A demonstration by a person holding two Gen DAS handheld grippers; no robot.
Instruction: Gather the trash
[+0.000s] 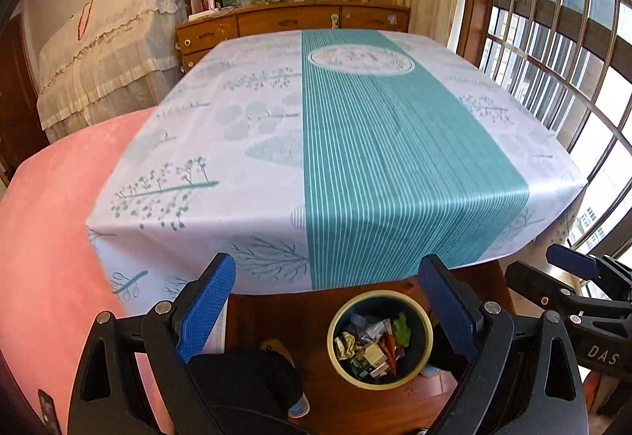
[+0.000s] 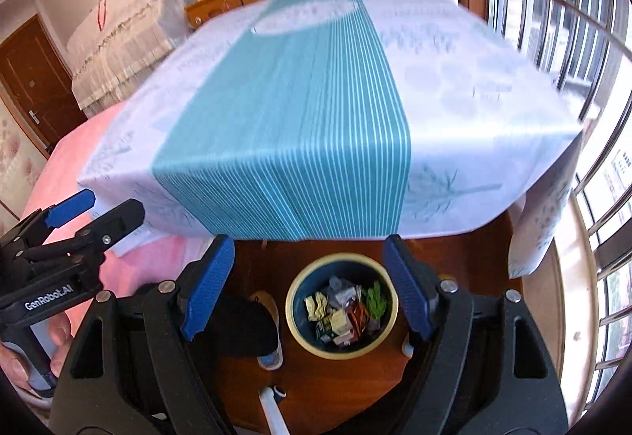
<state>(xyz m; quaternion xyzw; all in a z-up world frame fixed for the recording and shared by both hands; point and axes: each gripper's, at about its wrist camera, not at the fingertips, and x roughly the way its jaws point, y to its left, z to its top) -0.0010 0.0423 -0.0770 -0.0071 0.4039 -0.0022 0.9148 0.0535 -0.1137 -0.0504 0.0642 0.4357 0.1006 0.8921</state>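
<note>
A round trash bin (image 1: 380, 340) with a cream rim and dark blue inside stands on the wooden floor below the table's near edge. It holds several wrappers, crumpled paper and a green leaf. It also shows in the right wrist view (image 2: 342, 304). My left gripper (image 1: 328, 300) is open and empty, held above the bin's left side. My right gripper (image 2: 308, 285) is open and empty, held above the bin. The right gripper shows at the right edge of the left wrist view (image 1: 584, 277). The left gripper shows at the left of the right wrist view (image 2: 94, 209).
The table under a white and teal striped cloth (image 1: 395, 142) fills the middle. A pink bed cover (image 1: 59, 237) lies to the left. A wooden dresser (image 1: 292, 20) with shelves stands behind. Barred windows (image 1: 553, 59) run along the right. The person's feet in slippers (image 2: 268, 316) stand beside the bin.
</note>
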